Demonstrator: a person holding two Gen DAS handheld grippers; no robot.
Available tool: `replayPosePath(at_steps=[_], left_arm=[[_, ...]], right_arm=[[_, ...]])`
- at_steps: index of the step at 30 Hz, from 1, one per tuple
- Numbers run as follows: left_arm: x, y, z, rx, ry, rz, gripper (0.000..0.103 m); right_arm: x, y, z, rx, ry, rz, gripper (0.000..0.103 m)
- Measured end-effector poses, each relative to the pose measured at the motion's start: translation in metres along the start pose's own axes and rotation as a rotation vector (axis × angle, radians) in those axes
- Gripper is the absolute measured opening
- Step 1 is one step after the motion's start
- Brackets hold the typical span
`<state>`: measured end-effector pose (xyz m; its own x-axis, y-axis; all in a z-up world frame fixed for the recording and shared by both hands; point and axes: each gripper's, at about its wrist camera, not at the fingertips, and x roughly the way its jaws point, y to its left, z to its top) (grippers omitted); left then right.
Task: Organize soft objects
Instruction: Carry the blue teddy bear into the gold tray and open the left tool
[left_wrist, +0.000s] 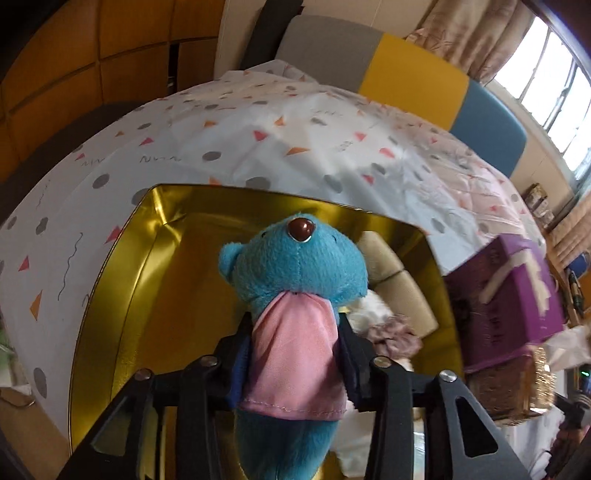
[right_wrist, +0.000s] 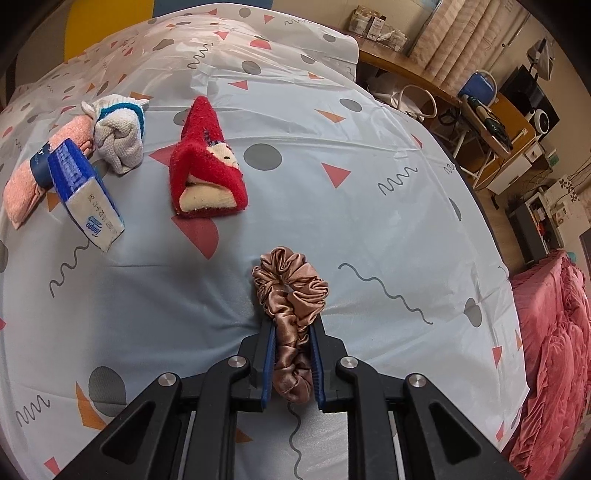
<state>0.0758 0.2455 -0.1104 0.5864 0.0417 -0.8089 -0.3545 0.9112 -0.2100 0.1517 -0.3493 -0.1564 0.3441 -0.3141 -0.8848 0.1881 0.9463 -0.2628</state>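
Pads of the left tool (left_wrist: 293, 354) are flanking the pink shirt of a blue plush bear (left_wrist: 299, 295); whether they are pressing or already slack I cannot tell, though the toy is hanging between them over the gold tin (left_wrist: 122, 266). Its long axis is running from six to twelve o'clock in the left wrist view, nose toward twelve. Doing this step well probably means lowering the bear into the bare gold floor toward nine o'clock, clear of the cream items (left_wrist: 399, 284) toward three, before letting go. The right tool (right_wrist: 291, 363) is clamping narrowly on a bronze satin scrunchie (right_wrist: 291, 295), its loop reaching toward twelve above the patterned sheet (right_wrist: 369, 221); red sock bundle (right_wrist: 207, 166), tissue pack (right_wrist: 85, 195) and rolled cloths (right_wrist: 118, 133) are waiting toward ten and eleven.
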Motion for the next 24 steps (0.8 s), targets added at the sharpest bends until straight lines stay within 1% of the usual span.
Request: replayPosePath(at_steps=[1, 3, 4, 6, 9, 11, 13, 15, 18, 21, 24], left_arm=[[0.002, 0.000, 0.000, 0.002, -0.004, 0.005, 0.055], [-0.002, -0.002, -0.001, 0.018, -0.025, 0.002, 0.060], [-0.005, -0.002, -0.003, 0.026, -0.035, 0.014, 0.064], [-0.014, -0.005, -0.007, 0.043, -0.061, 0.049, 0.064], [-0.027, -0.006, -0.015, 0.044, -0.091, 0.080, 0.064], [-0.037, -0.007, -0.022, 0.048, -0.102, 0.084, 0.064], [-0.044, -0.011, -0.031, 0.062, -0.120, 0.097, 0.067], [-0.051, -0.013, -0.040, 0.086, -0.128, 0.093, 0.068], [-0.057, -0.014, -0.051, 0.116, -0.128, 0.086, 0.068], [-0.061, -0.011, -0.055, 0.116, -0.120, 0.079, 0.070], [-0.063, -0.006, -0.056, 0.098, -0.118, 0.074, 0.070]], right_arm=[[0.000, 0.001, 0.000, -0.001, -0.001, -0.001, 0.016], [-0.001, 0.002, -0.001, -0.004, -0.003, -0.004, 0.016], [-0.001, 0.002, -0.001, -0.006, -0.004, -0.005, 0.016], [-0.001, 0.003, -0.002, -0.010, -0.007, -0.010, 0.016], [-0.002, 0.003, -0.002, -0.014, -0.011, -0.012, 0.016], [-0.002, 0.003, -0.001, -0.008, -0.010, -0.008, 0.016], [-0.003, -0.001, 0.000, 0.016, -0.005, 0.006, 0.016], [-0.003, -0.005, 0.001, 0.040, 0.001, 0.023, 0.015], [-0.003, -0.012, 0.003, 0.089, 0.017, 0.069, 0.014], [-0.006, -0.018, 0.008, 0.150, 0.038, 0.178, 0.014], [-0.021, -0.019, 0.020, 0.216, 0.016, 0.227, 0.014]])
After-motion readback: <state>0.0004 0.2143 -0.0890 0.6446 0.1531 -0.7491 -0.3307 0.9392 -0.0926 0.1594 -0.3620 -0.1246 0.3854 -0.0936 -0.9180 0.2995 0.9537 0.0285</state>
